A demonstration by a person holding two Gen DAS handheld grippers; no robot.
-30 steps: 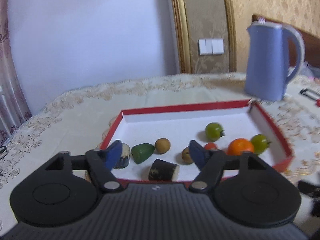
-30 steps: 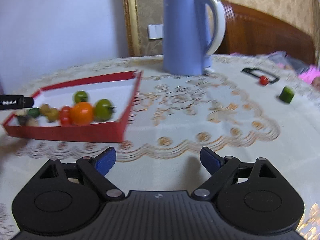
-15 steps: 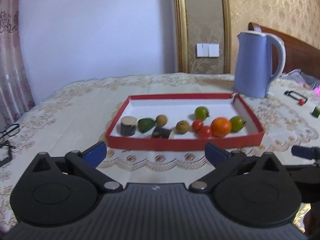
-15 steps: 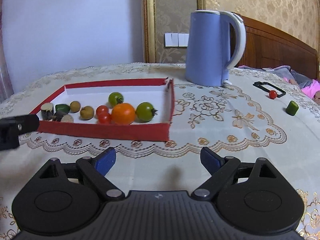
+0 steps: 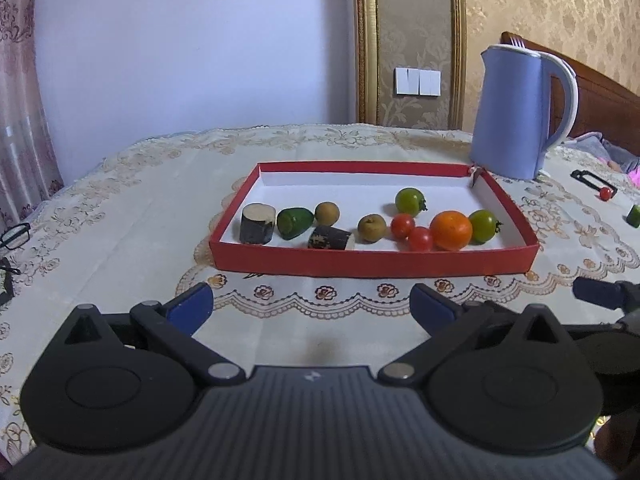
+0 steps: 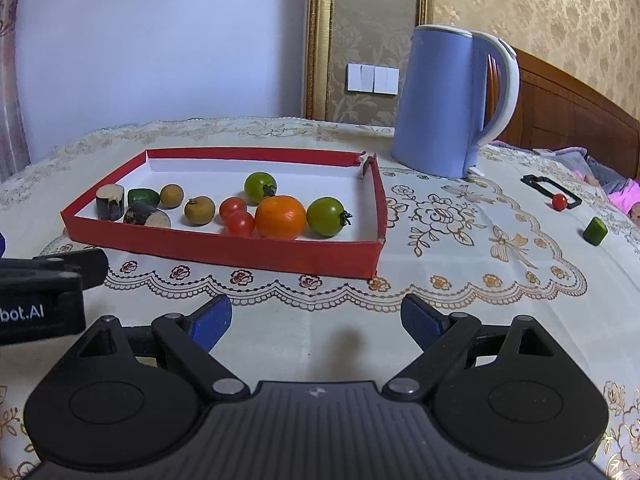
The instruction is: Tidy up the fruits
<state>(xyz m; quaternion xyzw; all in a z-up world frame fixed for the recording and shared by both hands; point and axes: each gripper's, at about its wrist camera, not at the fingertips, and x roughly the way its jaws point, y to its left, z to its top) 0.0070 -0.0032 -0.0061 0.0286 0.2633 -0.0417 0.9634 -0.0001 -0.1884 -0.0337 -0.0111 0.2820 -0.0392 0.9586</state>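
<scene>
Both tongs hang over the lace-covered tabletop (image 5: 120, 208), short of the red tray (image 5: 372, 262). The left tongs (image 5: 310, 306) stand released, blue pads spread wide with only cloth between them. The right tongs (image 6: 316, 318) are likewise released and grasp nothing.

Inside the tray, along its near wall, left to right: an upright dark stub with a pale cut top (image 5: 258, 224), a green fruit (image 5: 295, 222), a small brown round fruit (image 5: 327, 213), a second dark stub lying on its side (image 5: 330, 238), another brown round fruit (image 5: 371, 227), two red cherry tomatoes (image 5: 411, 232) touching each other, an orange (image 5: 451, 230) and a green tomato (image 5: 484, 225) just beside it. A further green tomato (image 5: 409, 201) sits behind the red pair.

Outside the tray (far right of the cloth, well apart from it): one red tomato (image 6: 559, 201) against a black frame (image 6: 538, 184), and a green piece (image 6: 595, 231) nearer the edge. A blue kettle (image 6: 440, 100) stands behind the tray's far right corner. Spectacles (image 5: 14, 236) lie at the left edge.
</scene>
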